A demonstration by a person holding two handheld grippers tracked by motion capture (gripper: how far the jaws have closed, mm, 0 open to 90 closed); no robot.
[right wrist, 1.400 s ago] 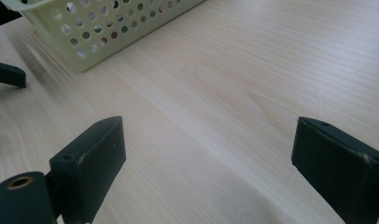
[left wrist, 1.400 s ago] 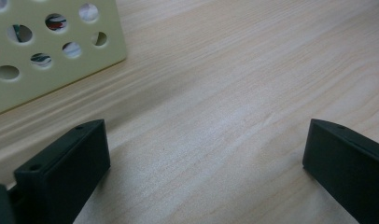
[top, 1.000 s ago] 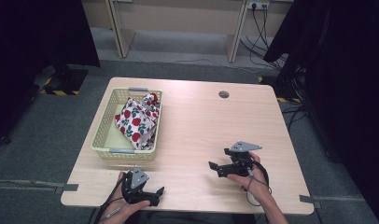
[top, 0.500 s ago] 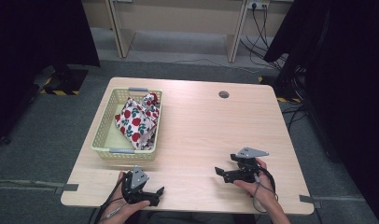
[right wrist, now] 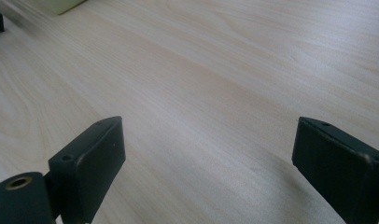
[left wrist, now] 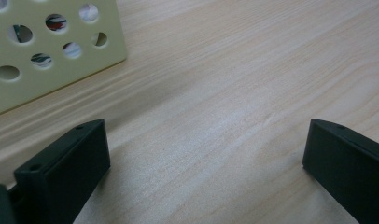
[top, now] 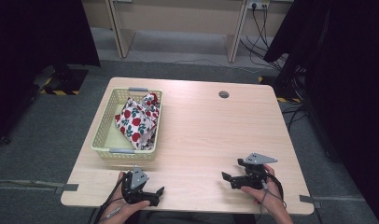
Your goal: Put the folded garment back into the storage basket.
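A pale yellow perforated basket (top: 101,133) stands on the left half of the wooden table (top: 201,121) and holds a crumpled white cloth with red flowers (top: 137,119). Near the front edge, just below the basket, my left gripper (top: 156,196) rests open and points right. In the left gripper view its jaws (left wrist: 206,130) stand wide apart over bare wood, with the basket wall (left wrist: 61,74) at the upper left. My right gripper (top: 229,179) is open at the front right and points left. Bare wood lies between the right gripper's jaws (right wrist: 208,128).
A round cable hole (top: 223,94) sits near the table's far edge. Wooden furniture legs (top: 234,32) and cables (top: 262,28) lie on the grey floor beyond the table. Dark curtains hang at both sides. A basket corner (right wrist: 61,4) shows at the top left of the right gripper view.
My right gripper has drifted toward the near table edge and slightly right, staying open. The left gripper, basket and cloth have not moved.
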